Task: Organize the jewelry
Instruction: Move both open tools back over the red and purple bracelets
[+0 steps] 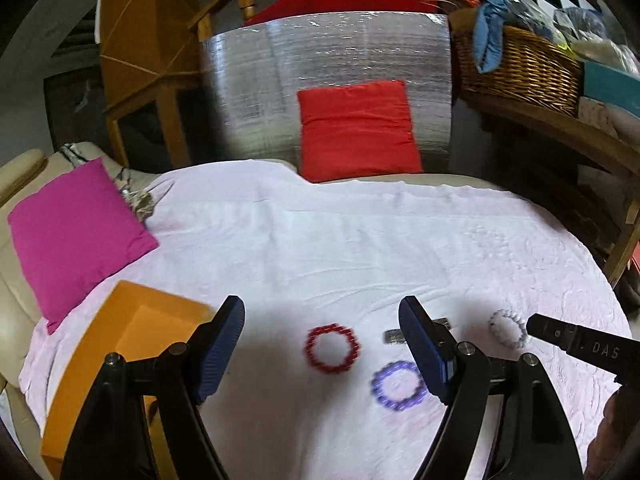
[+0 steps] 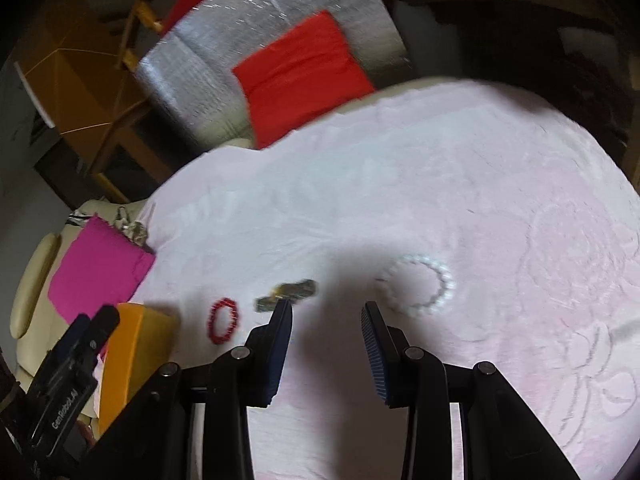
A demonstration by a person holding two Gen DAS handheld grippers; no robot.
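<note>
On the pale pink cloth (image 1: 320, 240) lie a red bead bracelet (image 1: 333, 348), a purple bead bracelet (image 1: 398, 386), a white bead bracelet (image 1: 509, 328) and a small metallic piece (image 1: 394, 336). My left gripper (image 1: 322, 320) is open and empty, hovering just short of the red bracelet. An open orange box (image 1: 132, 332) sits at its left. In the right wrist view my right gripper (image 2: 326, 316) is open and empty, near the white bracelet (image 2: 420, 286), with the metallic piece (image 2: 288, 292), red bracelet (image 2: 223, 320) and orange box (image 2: 132, 356) to its left.
A magenta cushion (image 1: 76, 236) lies at the cloth's left edge. A red cushion (image 1: 358, 128) leans on a silver foil panel (image 1: 320, 80) behind. A wicker basket (image 1: 516, 64) sits on a wooden shelf at the right. The right gripper's body (image 1: 580, 346) shows at the right.
</note>
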